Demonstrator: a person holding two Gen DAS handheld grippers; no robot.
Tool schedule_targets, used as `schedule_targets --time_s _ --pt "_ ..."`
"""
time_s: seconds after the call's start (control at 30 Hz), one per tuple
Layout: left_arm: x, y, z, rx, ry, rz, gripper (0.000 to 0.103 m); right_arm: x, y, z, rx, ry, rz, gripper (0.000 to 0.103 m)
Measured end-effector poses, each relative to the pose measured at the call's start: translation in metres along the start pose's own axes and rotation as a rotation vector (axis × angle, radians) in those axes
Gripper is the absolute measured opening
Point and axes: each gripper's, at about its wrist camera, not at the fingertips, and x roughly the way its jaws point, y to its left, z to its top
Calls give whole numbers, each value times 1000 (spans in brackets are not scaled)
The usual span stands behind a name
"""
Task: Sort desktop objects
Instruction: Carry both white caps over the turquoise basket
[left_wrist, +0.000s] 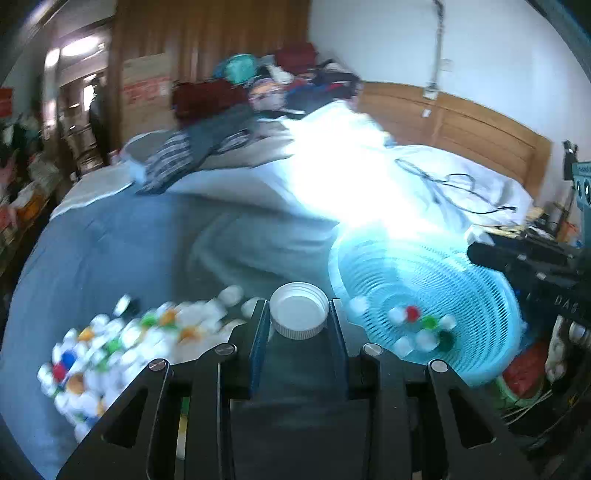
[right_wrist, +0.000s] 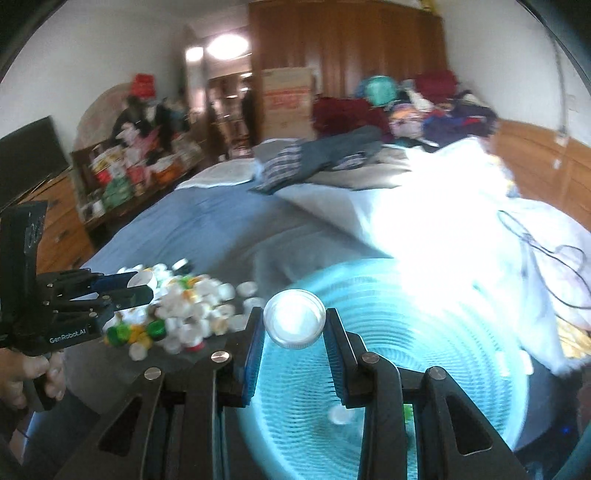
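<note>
Two grippers, each pinching one cap. Left gripper (left_wrist: 299, 314) clamps one white ribbed cap (left_wrist: 299, 309) between its pads, open side up, held above the bed between the pile and the basket. Right gripper (right_wrist: 295, 325) squeezes one second white cap (right_wrist: 294, 318), blurred, held over the basket's near rim.

One turquoise mesh basket (left_wrist: 476, 284) sits on the blue bedsheet (left_wrist: 110, 236). Caps inside it, left wrist view: roughly eight, counted as five white, one red, two green; blur makes this approximate.

One loose cap pile (left_wrist: 122, 339) lies on the sheet left of the basket: mostly white, some orange, green, blue, red. Too many and too smeared to count.

One hand (right_wrist: 26, 373) grips the left gripper's handle.
</note>
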Motion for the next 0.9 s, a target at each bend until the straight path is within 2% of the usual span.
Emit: schedule_targets --time_s 0.17,0.3,0.43,0.9 --pt "27 -50 26 83 26 -71 27 -14 -36 -1 49 5 -57 35" --pt "50 -87 33 141 86 -125 27 -19 -60 -6 94 27 -82 35" --pt "60 -110 33 176 132 -145 27 -19 -74 -11 122 55 -77 35" --pt "74 -117 33 180 184 -119 27 -11 -77 -25 137 75 -51 35"
